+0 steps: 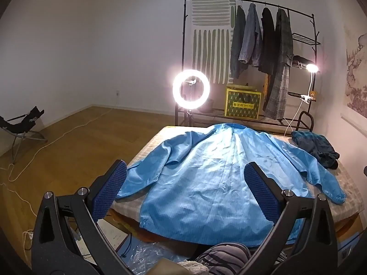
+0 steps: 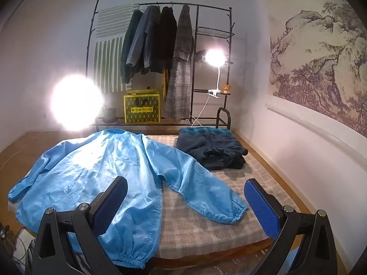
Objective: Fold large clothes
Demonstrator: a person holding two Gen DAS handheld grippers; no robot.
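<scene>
A large light-blue jacket (image 1: 206, 174) lies spread flat, back up, on a table with a grey checked cloth (image 2: 206, 229). Its sleeves reach out to both sides and its hem hangs at the near edge. My left gripper (image 1: 185, 190) is open above the hem's left half, with nothing between its blue pads. My right gripper (image 2: 185, 204) is open too, held over the jacket (image 2: 96, 178) near its right side and the right sleeve cuff (image 2: 234, 215). Neither gripper touches the fabric.
A dark folded garment (image 2: 211, 151) lies at the table's far right corner. Behind the table stand a clothes rack (image 1: 263, 52) with hanging coats, a yellow box (image 1: 243, 103), a ring light (image 1: 191, 89) and a clip lamp (image 2: 214, 57). A folding chair (image 1: 20, 123) sits far left.
</scene>
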